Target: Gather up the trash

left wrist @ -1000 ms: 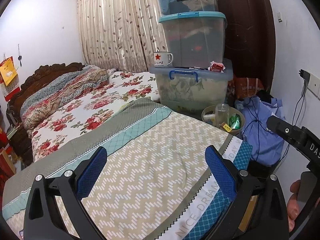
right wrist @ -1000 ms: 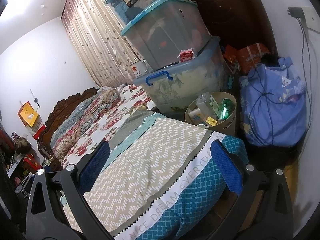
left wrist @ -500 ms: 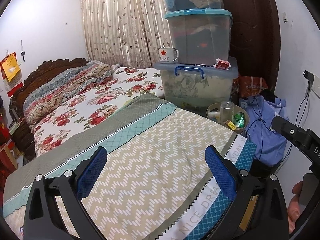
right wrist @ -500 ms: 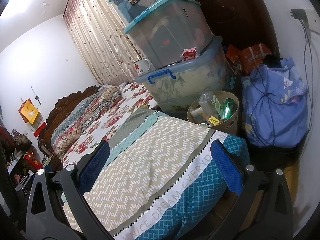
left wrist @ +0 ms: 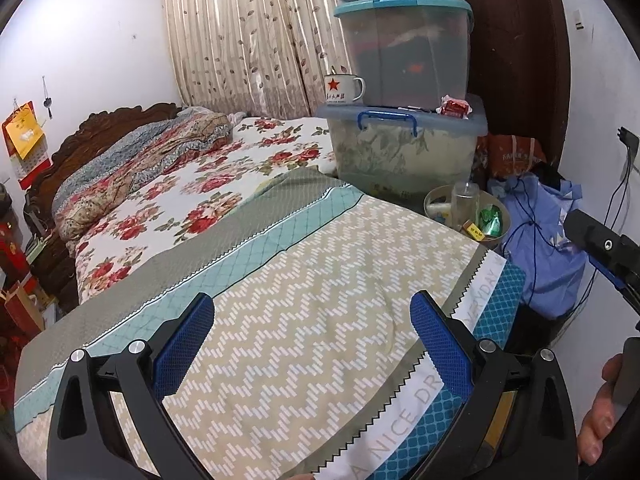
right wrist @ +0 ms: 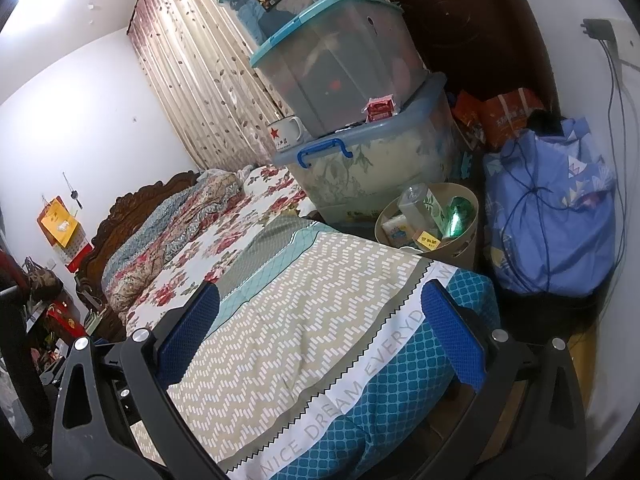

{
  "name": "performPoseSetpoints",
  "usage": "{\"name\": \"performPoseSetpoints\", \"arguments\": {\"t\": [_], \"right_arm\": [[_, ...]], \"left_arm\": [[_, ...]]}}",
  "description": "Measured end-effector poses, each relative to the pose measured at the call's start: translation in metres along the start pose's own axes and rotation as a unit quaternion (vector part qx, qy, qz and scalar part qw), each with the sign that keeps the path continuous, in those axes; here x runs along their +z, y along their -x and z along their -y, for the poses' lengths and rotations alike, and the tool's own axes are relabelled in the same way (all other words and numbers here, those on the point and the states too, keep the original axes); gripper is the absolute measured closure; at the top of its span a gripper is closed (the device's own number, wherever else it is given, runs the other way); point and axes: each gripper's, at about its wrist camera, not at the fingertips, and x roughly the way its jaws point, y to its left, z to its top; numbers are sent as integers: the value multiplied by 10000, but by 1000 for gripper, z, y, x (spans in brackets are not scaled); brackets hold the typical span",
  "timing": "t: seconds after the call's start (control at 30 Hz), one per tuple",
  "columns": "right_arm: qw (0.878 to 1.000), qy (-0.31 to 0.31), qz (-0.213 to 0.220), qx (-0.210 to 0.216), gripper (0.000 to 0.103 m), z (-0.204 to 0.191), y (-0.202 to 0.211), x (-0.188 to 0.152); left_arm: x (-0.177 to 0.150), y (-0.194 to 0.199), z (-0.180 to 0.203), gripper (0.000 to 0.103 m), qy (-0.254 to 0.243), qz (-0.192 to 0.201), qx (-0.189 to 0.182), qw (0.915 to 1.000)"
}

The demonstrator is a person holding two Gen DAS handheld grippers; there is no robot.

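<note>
A round beige trash bin (left wrist: 502, 236) (right wrist: 468, 246) stands on the floor past the bed's far corner. It holds a clear plastic bottle (left wrist: 464, 204) (right wrist: 420, 208), a green wrapper (left wrist: 491, 219) (right wrist: 458, 216) and small boxes. A red pack (left wrist: 454, 107) (right wrist: 380, 110) lies on the lowest storage bin's lid. My left gripper (left wrist: 314, 340) is open and empty above the patterned bedspread (left wrist: 320, 280). My right gripper (right wrist: 320, 332) is open and empty above the bed's corner, and its body shows at the right edge of the left wrist view (left wrist: 608, 248).
Three stacked clear storage bins (left wrist: 404, 80) (right wrist: 340, 72) stand at the bed's far side, with a white star mug (left wrist: 342, 89) (right wrist: 286, 130) on the lowest lid. A blue cloth bundle (left wrist: 548, 240) (right wrist: 552, 216) with cables sits by the right wall. Folded quilts (left wrist: 132, 168) lie near the headboard.
Both grippers have drawn back and tilted slightly, so the bins and trash bin appear a little farther off. Both stay open and empty.
</note>
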Motion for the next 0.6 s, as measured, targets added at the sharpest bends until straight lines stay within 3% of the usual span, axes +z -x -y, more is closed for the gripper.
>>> {"name": "performPoseSetpoints", "arguments": {"t": [0.6], "right_arm": [[10000,0,-10,3,3,0,-1,-3]], "left_arm": [[-5,-6,7,8,-165,-173,-25,9997]]}}
